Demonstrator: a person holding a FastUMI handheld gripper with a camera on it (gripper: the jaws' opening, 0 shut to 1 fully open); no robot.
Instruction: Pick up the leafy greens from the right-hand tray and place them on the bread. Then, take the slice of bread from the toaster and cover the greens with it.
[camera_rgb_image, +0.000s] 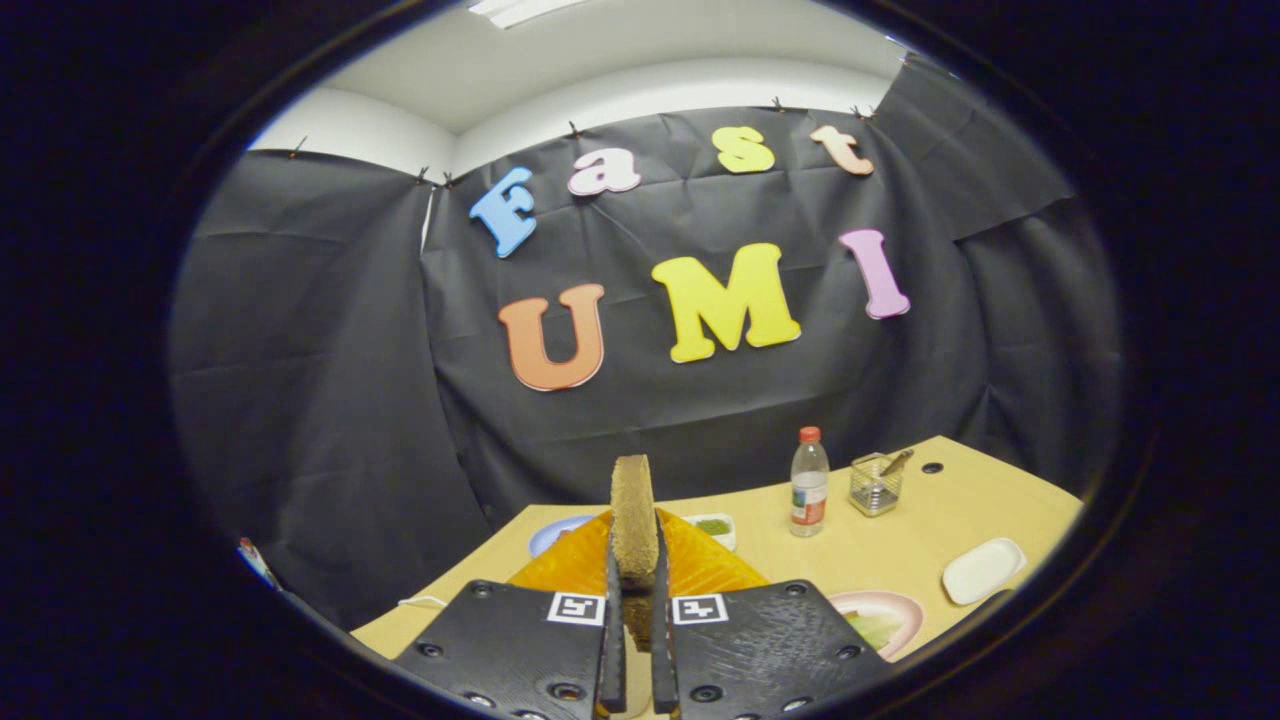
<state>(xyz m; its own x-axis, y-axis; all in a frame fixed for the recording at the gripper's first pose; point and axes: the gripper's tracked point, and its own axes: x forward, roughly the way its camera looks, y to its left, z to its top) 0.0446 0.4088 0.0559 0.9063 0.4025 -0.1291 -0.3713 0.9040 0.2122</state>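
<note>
A blue plate (555, 533) sits at the far left of the counter (900, 545), partly hidden behind the orange toaster (700, 568). The toaster stands just past the tongs (636, 580), under the slice of bread. The tongs are nearly closed, and both fingers press on the slice of bread (633, 515). The bread stands up on its thin edge between the fingers and sticks up above them. It is brown and rough. Just right of the toaster is a small white tray (716, 528) with something green in it. Next comes a clear bottle (808, 482) with a red cap, standing up straight. Beside it is a small clear cup (877, 484) with a thin stick leaning in it. Closer, by the right finger, a pink plate (882, 617) holds the leafy greens (876, 630), which look pale green; I cannot tell if there is bread under them. Farther right lies a flat white dish (983, 570), near the edge of the counter. A small dark hole (932, 467) shows in the counter at the far right corner.
</note>
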